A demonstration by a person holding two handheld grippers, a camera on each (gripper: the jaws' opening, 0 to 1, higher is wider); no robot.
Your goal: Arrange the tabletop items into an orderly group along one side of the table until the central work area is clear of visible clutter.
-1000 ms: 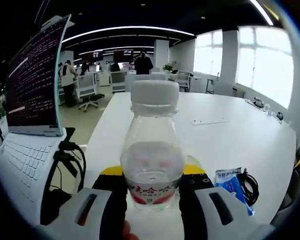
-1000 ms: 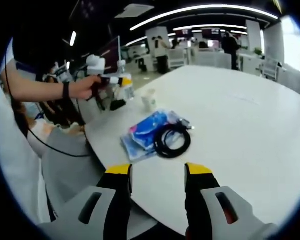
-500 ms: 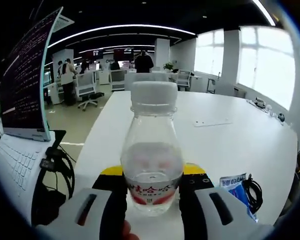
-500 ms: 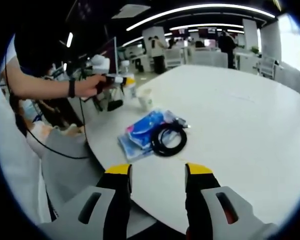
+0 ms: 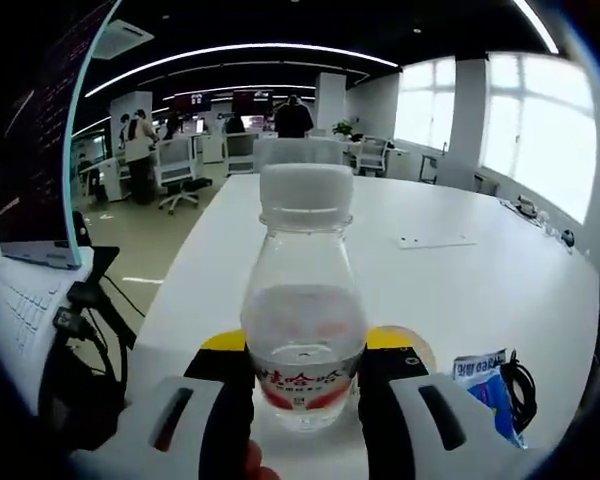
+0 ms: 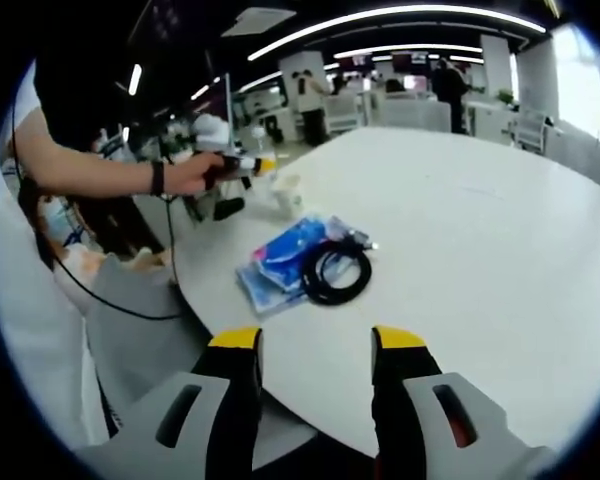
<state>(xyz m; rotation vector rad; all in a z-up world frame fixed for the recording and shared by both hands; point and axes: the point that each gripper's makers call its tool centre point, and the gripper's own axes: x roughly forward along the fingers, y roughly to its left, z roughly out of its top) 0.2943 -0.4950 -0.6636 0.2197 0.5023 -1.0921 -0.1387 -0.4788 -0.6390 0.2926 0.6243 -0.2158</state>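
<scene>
In the left gripper view, the laptop (image 5: 20,200) had slid further toward the left edge of the frame since the earlier pictures, while the bottle stayed fixed between my jaws, so my camera had swung rather than the things. My left gripper (image 5: 304,375) was pinching a clear plastic bottle (image 5: 303,310) with a white cap, upright at centre frame, its red label low between the yellow-tipped jaws. Beyond it stretched the white table (image 5: 460,280). At the lower right lay a blue packet (image 5: 488,385) with a coiled black cable (image 5: 520,385) touching it. In the right gripper view, my right gripper (image 6: 315,345) hung with its jaws spread, gripping nothing, over the near table edge. The packet and cable sat mid-frame, and a small white cup (image 6: 288,197) stood near them at the upper left, beside my hand (image 6: 195,172) carrying the left gripper.
</scene>
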